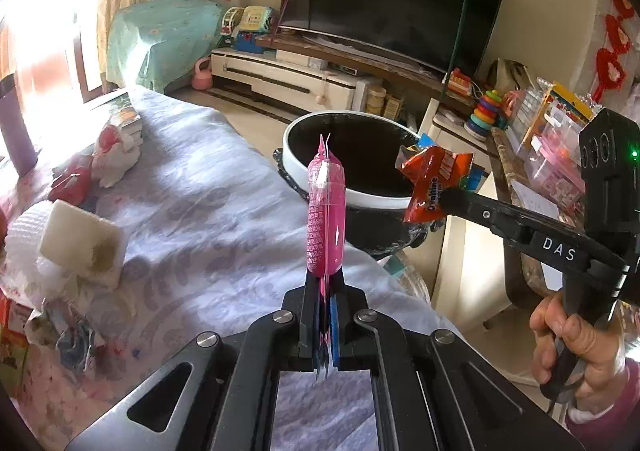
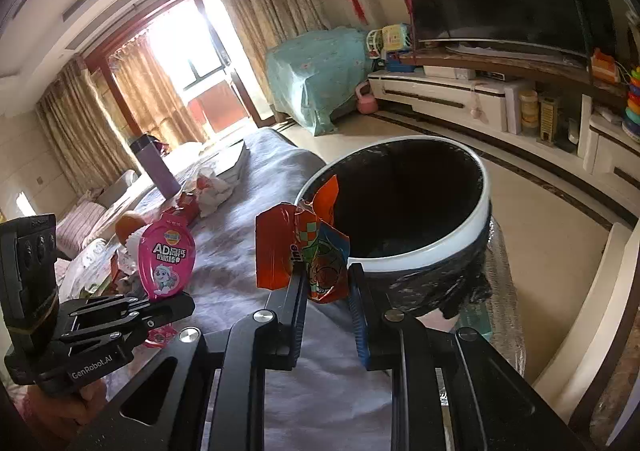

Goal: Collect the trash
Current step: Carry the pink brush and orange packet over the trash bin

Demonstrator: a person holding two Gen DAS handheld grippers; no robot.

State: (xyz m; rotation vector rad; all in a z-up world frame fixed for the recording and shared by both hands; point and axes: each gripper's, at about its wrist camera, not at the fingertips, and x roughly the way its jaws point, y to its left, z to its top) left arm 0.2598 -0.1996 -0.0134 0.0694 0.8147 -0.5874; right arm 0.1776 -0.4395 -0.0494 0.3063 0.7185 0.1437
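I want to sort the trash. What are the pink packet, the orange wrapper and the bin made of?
Pink packet: glossy plastic, probably; it shines.
Orange wrapper: thin crinkly plastic film, creased and shiny.
Bin: smooth white rim looks like hard plastic; a wrinkled black bag, likely plastic, lines it.

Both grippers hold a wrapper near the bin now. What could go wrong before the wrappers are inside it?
1. The pink wrapper is pinched only at its lower edge by the left gripper, short of the bin; released here, it would likely land on the grey cloth.
2. The right gripper holds the crumpled orange wrapper near the rim; it might catch there.
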